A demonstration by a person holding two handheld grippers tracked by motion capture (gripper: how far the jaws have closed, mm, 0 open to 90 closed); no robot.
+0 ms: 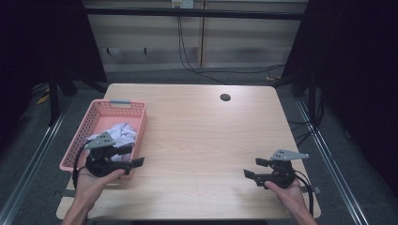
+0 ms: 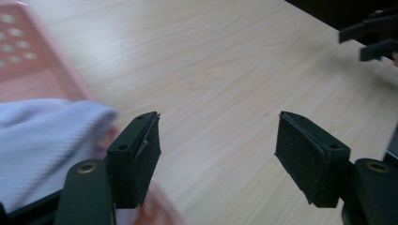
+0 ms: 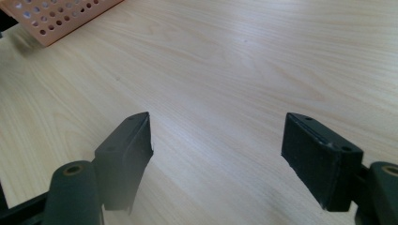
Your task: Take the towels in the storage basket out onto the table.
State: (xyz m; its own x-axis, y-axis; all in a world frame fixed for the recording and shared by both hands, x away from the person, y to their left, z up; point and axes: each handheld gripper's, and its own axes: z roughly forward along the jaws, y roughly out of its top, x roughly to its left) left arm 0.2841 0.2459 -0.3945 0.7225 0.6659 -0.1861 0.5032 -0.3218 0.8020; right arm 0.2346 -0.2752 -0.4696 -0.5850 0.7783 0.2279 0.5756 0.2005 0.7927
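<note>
Grey floor and black cables [image 1: 187,51] at the top of the high view frame a pale wooden table [image 1: 202,136] with a dark round hole [image 1: 225,97] near its far edge. At centre left a pink perforated basket [image 1: 94,122] holds a crumpled white cloth [image 1: 119,133], and the left tool [image 1: 133,157] hangs over the basket's near right corner, jaws apart and empty. At lower right the right tool [image 1: 253,169] sits over bare wood, jaws spread wide on nothing, well apart from the basket.

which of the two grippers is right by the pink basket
The left gripper, held over the pink basket's near corner beside the white cloth. The right gripper is across the table.
</note>
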